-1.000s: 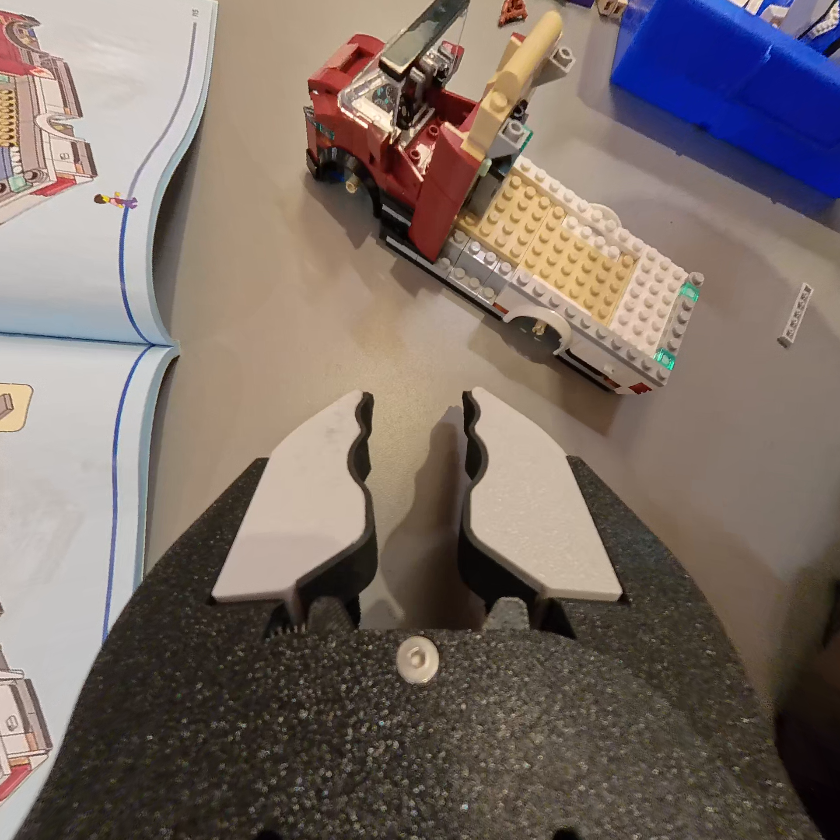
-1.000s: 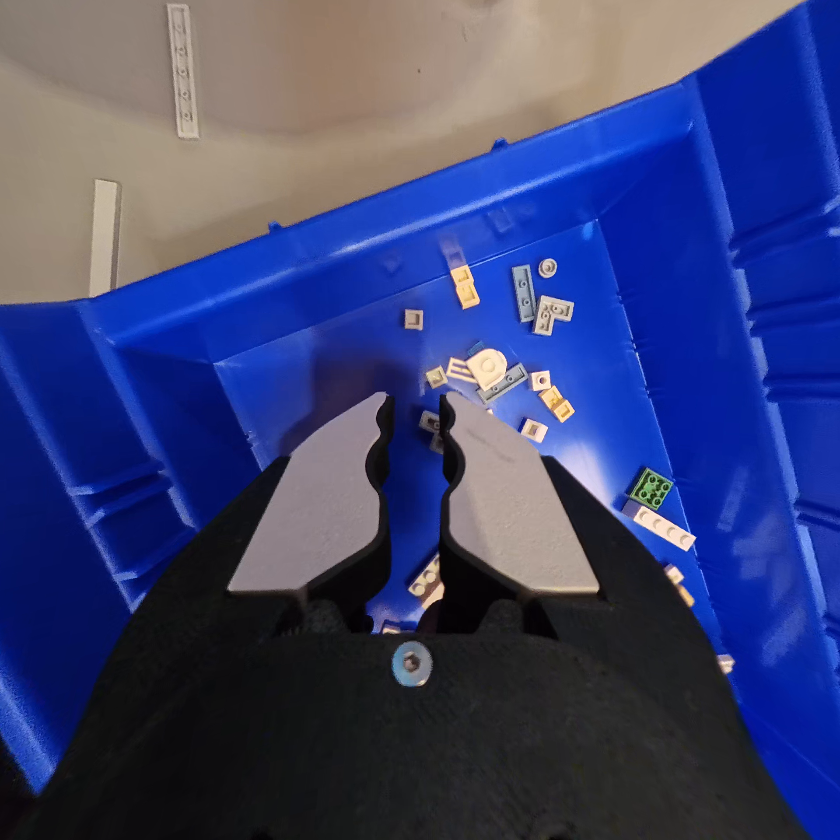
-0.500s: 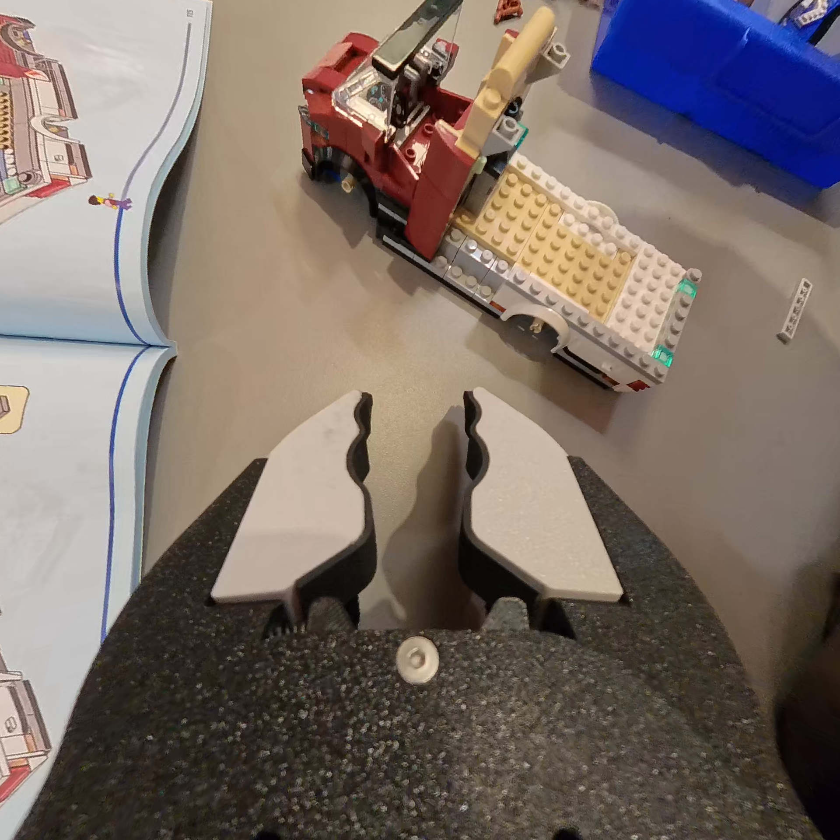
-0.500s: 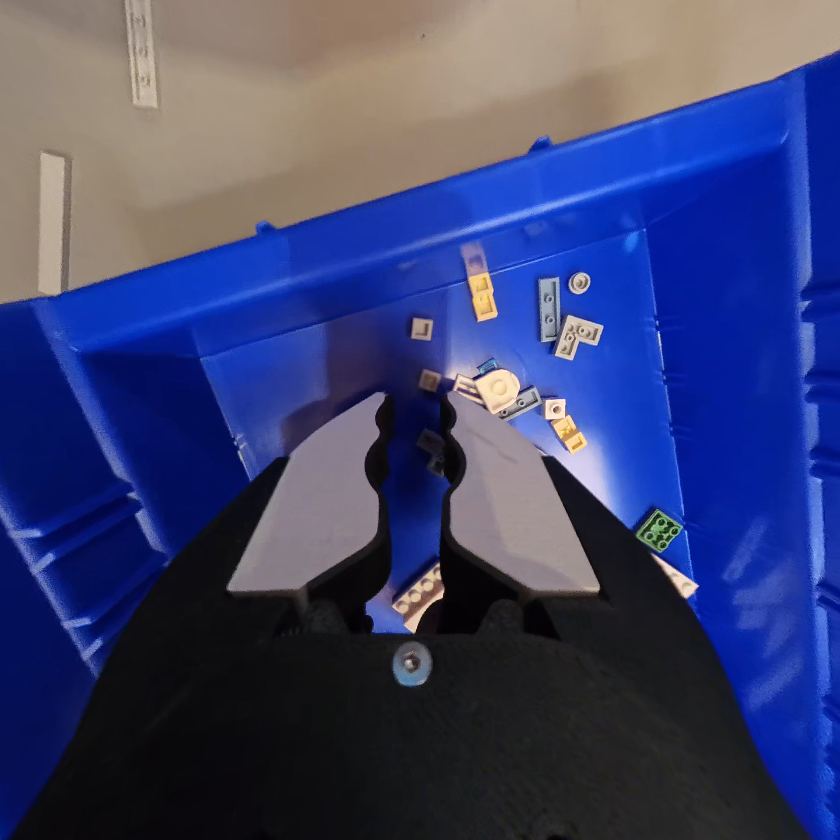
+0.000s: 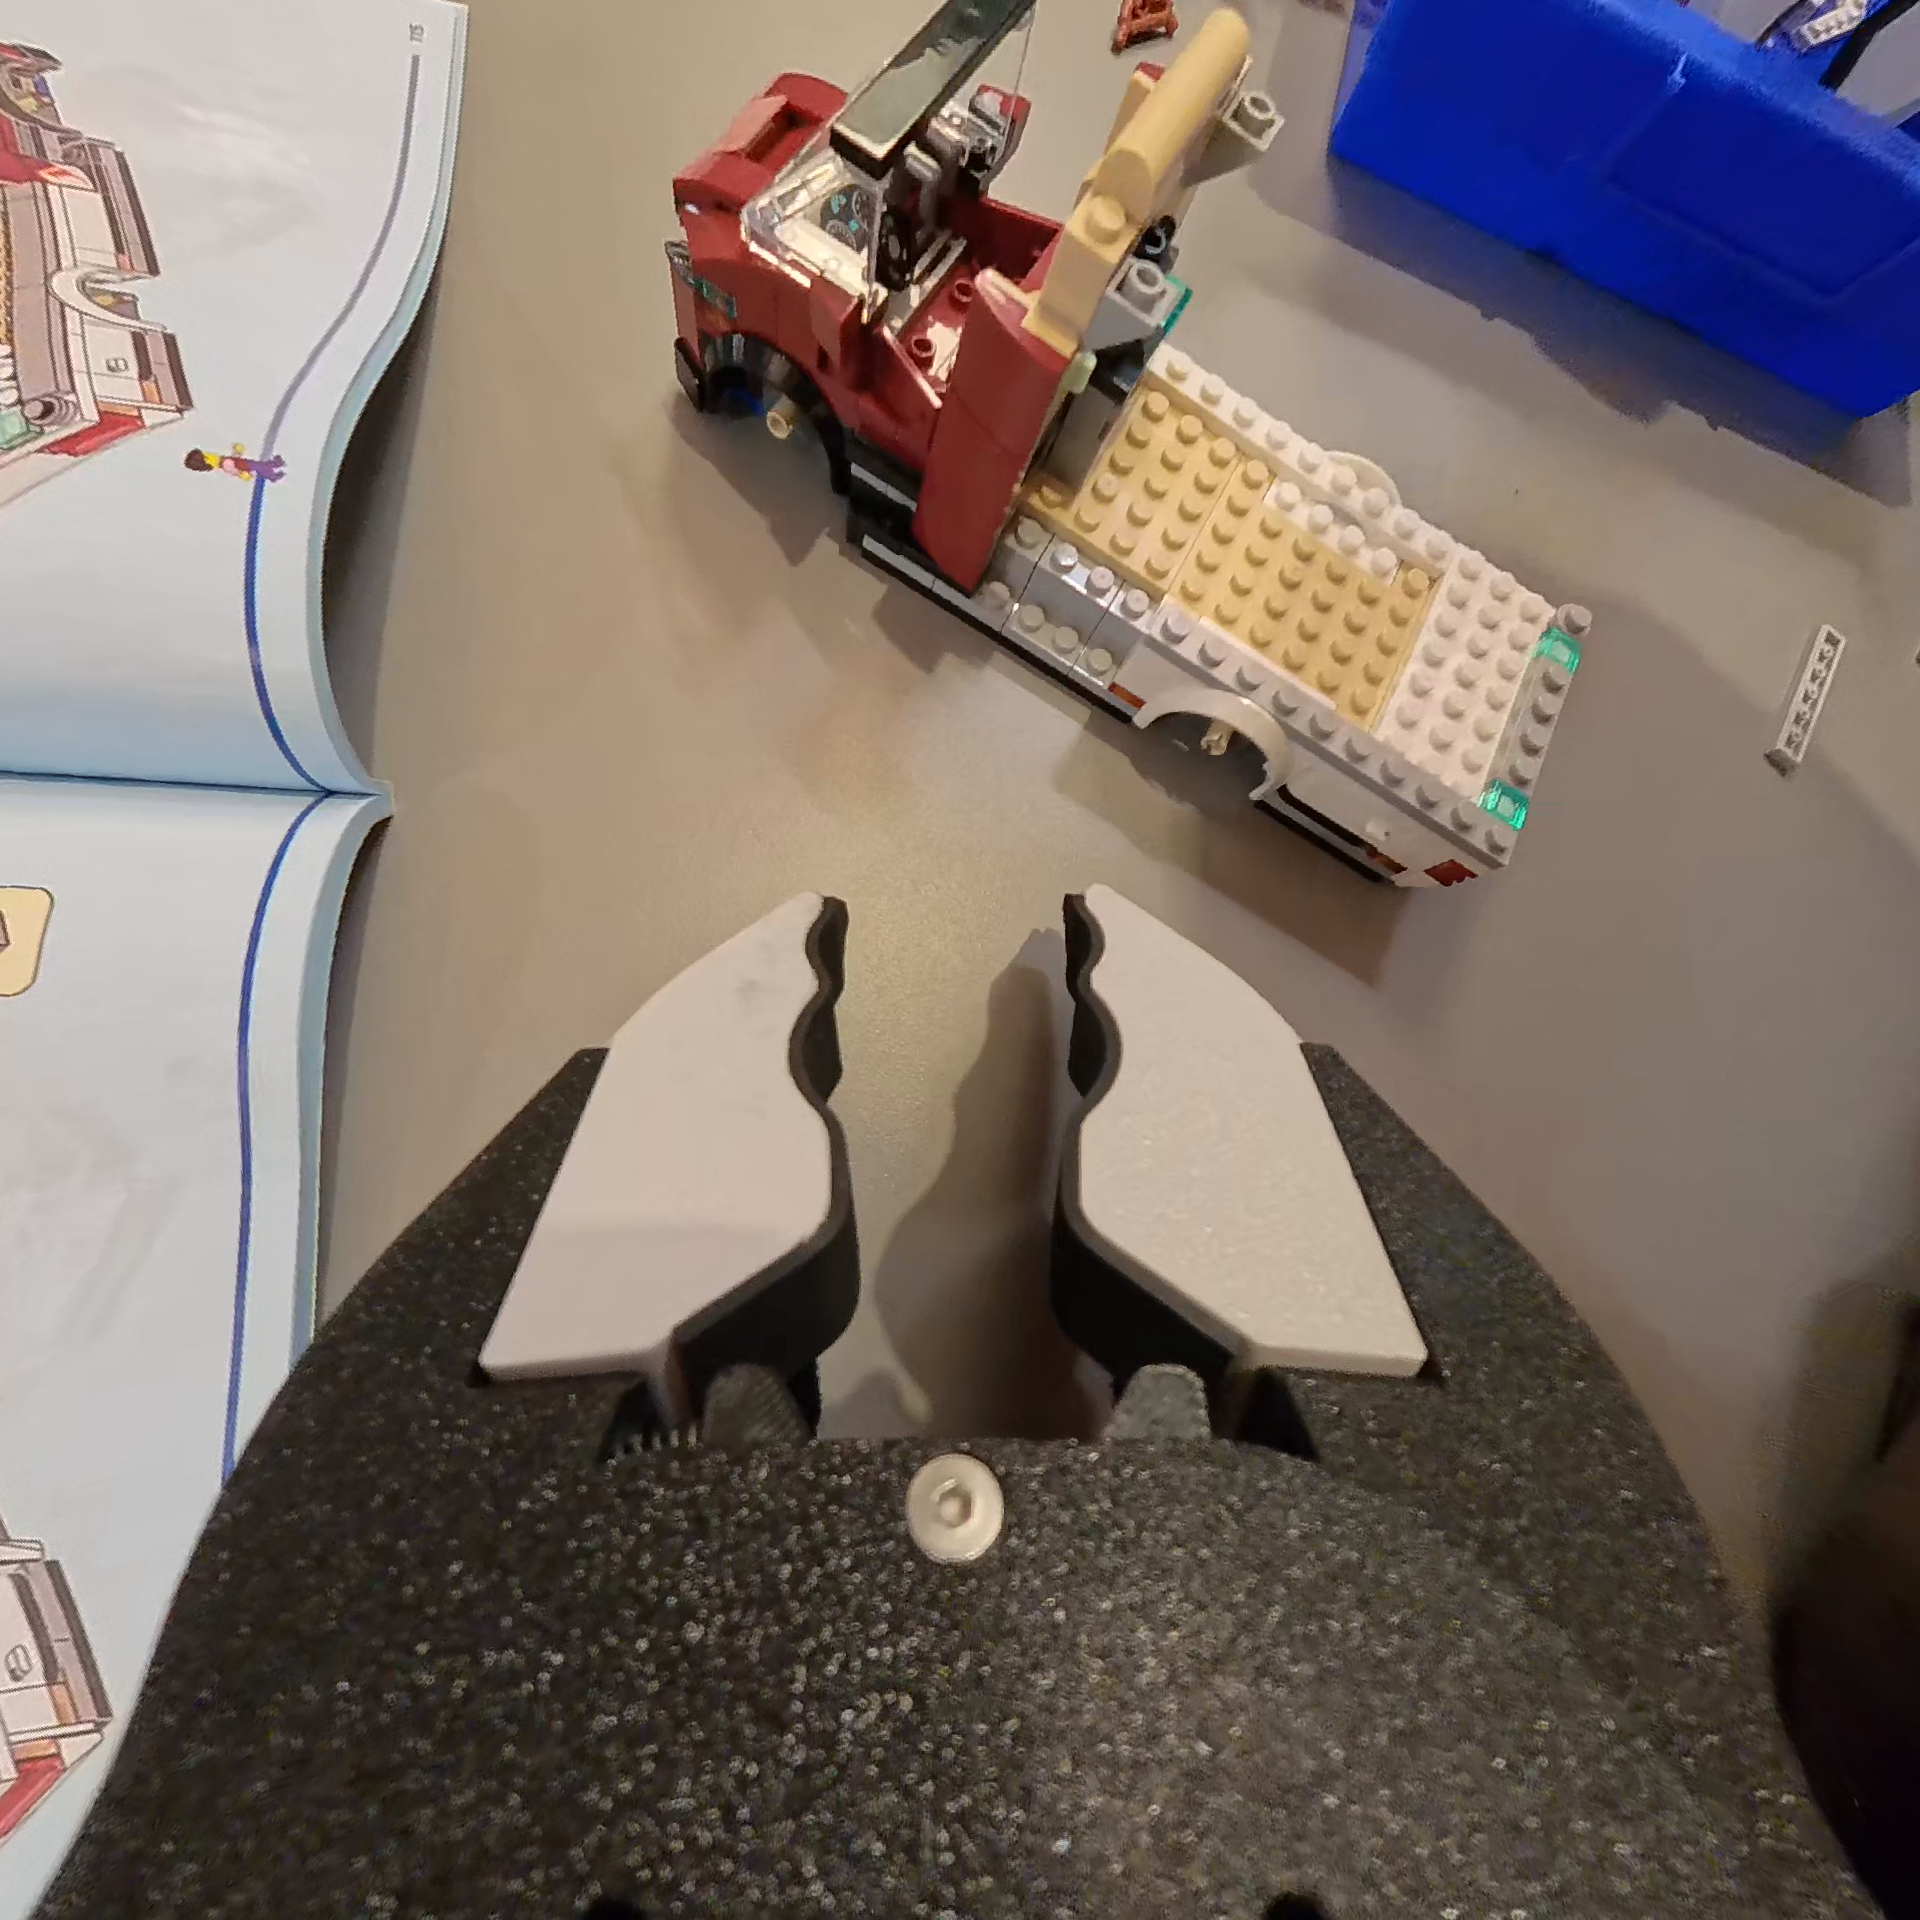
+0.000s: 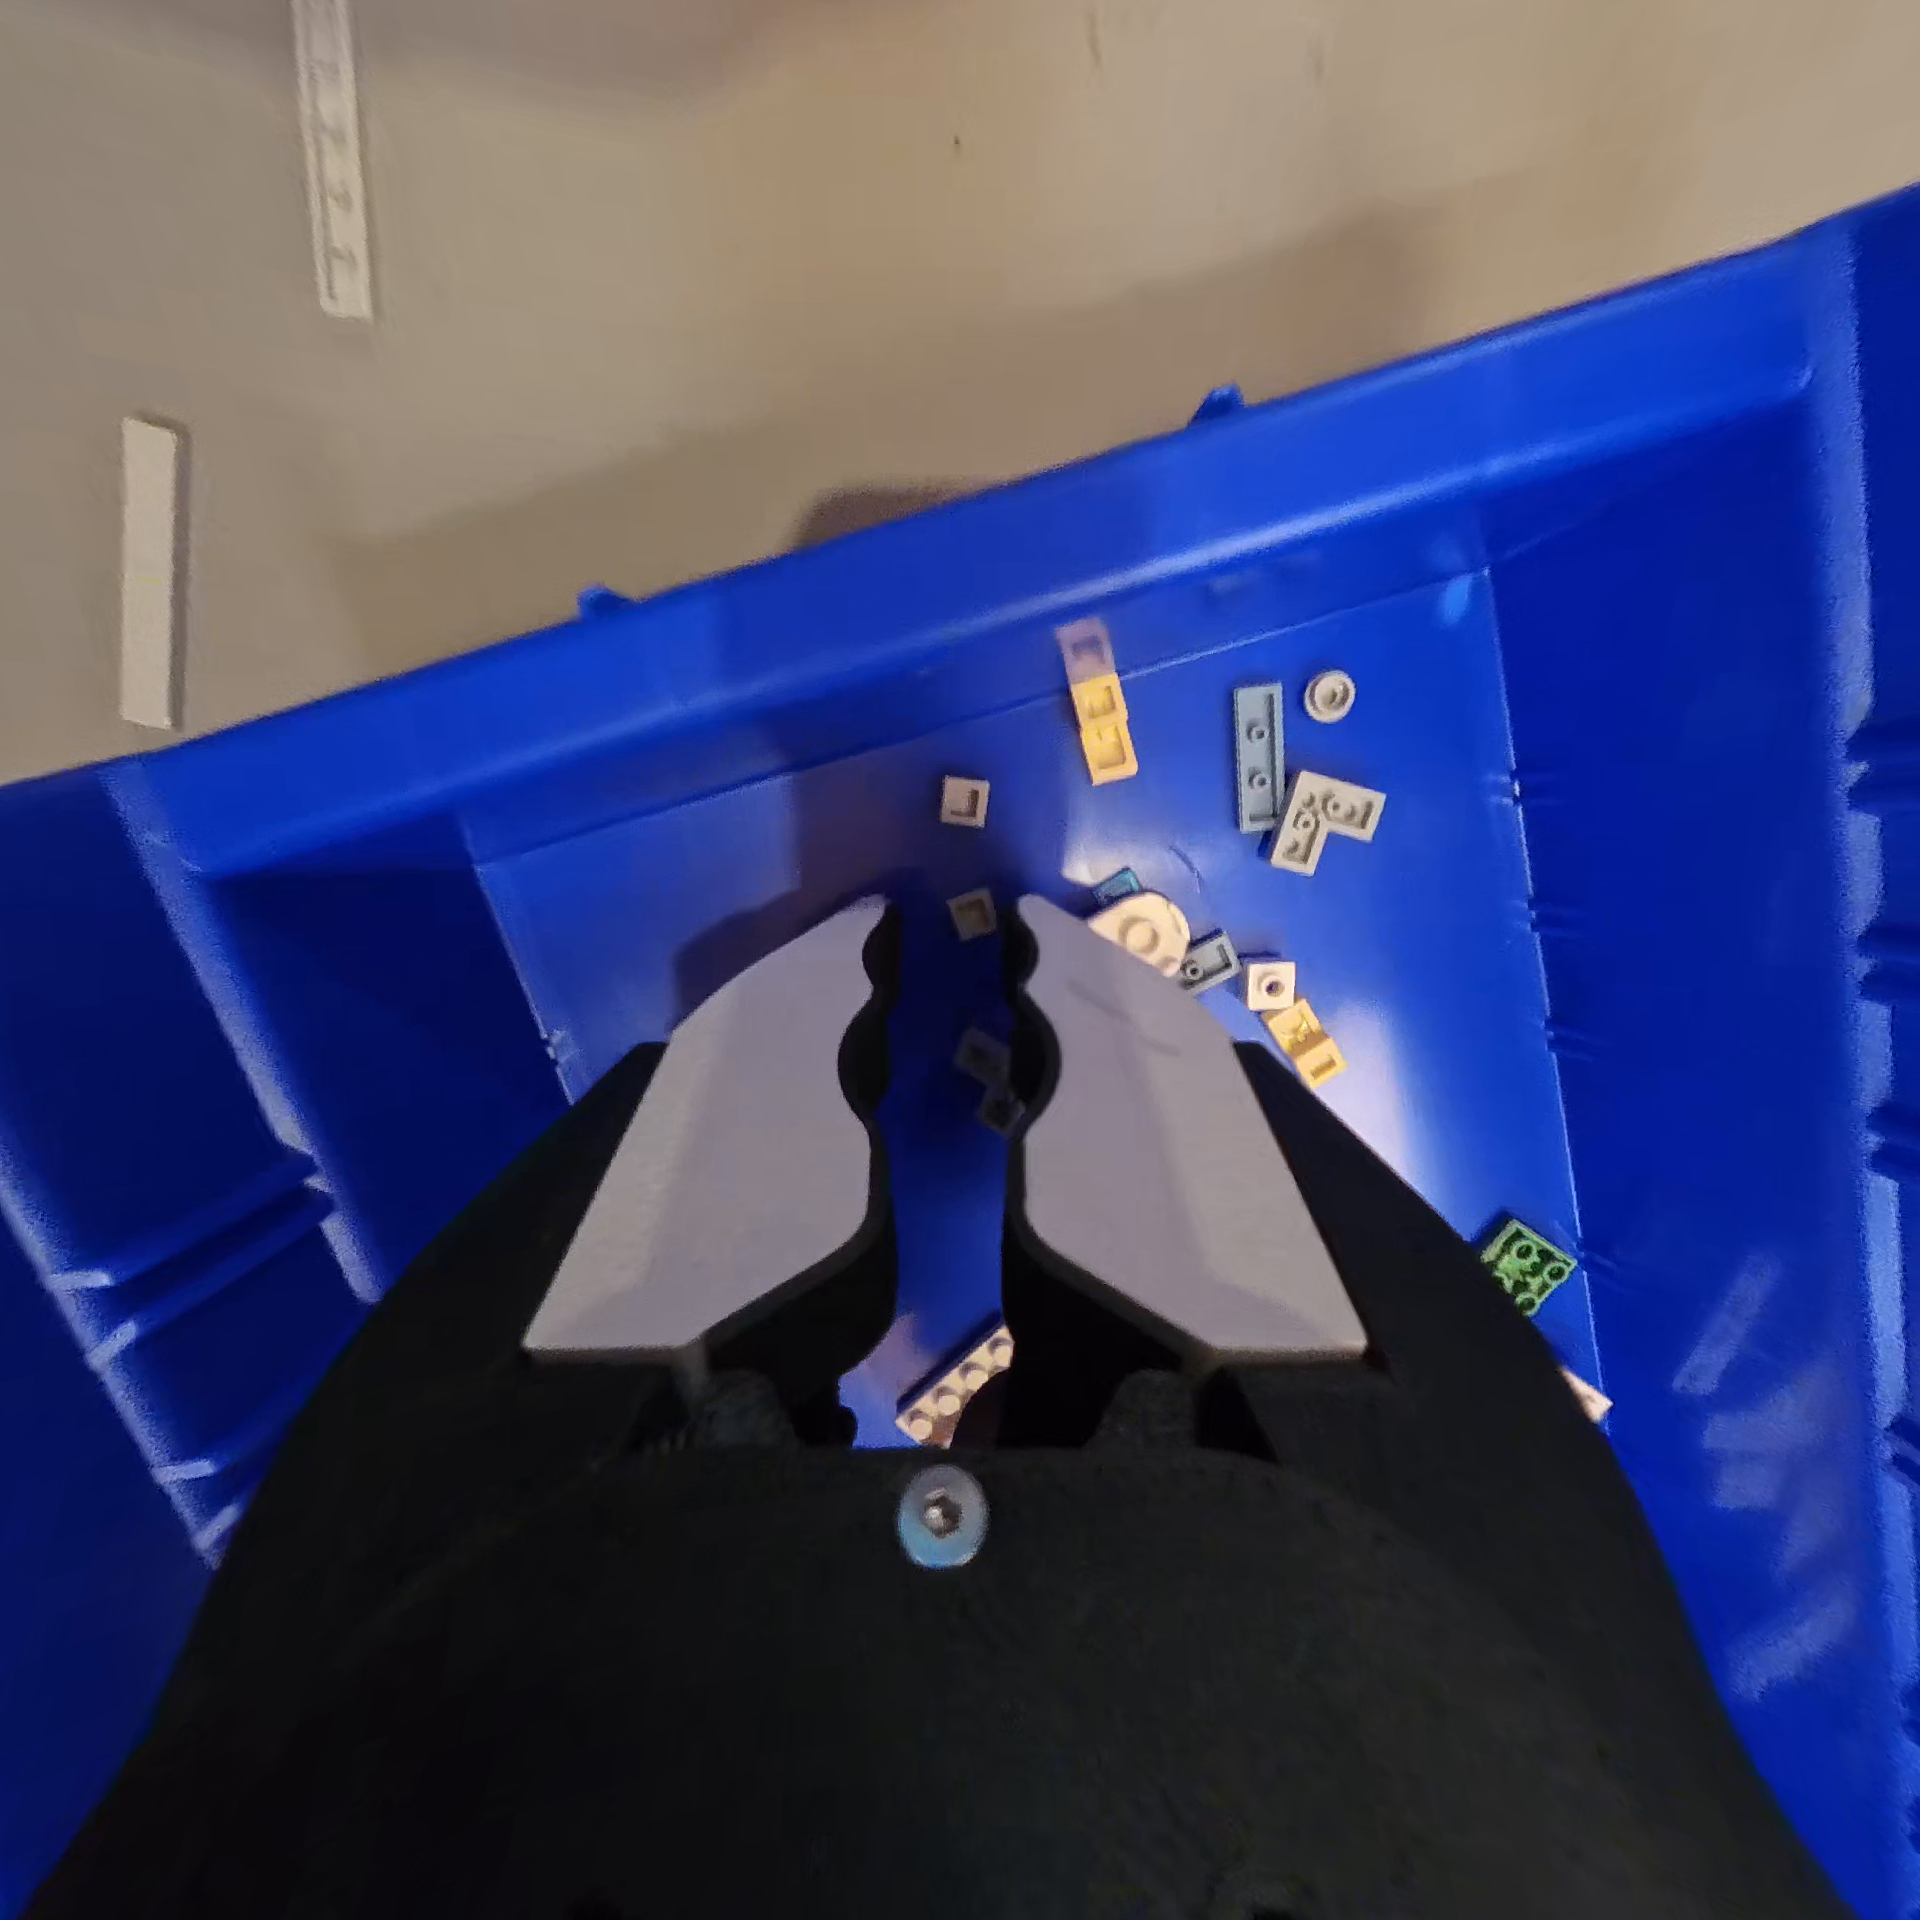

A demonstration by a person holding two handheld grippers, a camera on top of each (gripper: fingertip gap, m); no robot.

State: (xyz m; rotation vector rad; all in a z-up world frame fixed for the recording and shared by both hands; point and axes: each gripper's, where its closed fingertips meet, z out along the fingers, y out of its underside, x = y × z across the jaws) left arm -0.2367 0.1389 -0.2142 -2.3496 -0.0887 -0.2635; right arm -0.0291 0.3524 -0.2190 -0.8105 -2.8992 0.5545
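In the left wrist view, the left gripper [image 5: 954,925] hangs low in the frame over bare grey table [image 5: 644,727], jaws apart with nothing between them. An open instruction booklet [image 5: 156,644] lies along the left edge. Beyond the fingertips, right of centre, sits a dark red and white brick-built truck [image 5: 1091,447]; a thin grey strip piece [image 5: 1806,698] lies at mid-right, a blue bin [image 5: 1662,177] in the upper right.

In the right wrist view, the right gripper [image 6: 951,914] hovers inside the blue bin [image 6: 1039,582], jaws narrowly parted and gripping nothing. Loose small pieces scatter across the floor: a tan square tile [image 6: 972,914] just past the tips, a yellow plate [image 6: 1105,736], a grey corner plate [image 6: 1325,821], a green plate [image 6: 1525,1268]. Two pale strips [image 6: 151,571] lie on the table, upper left.
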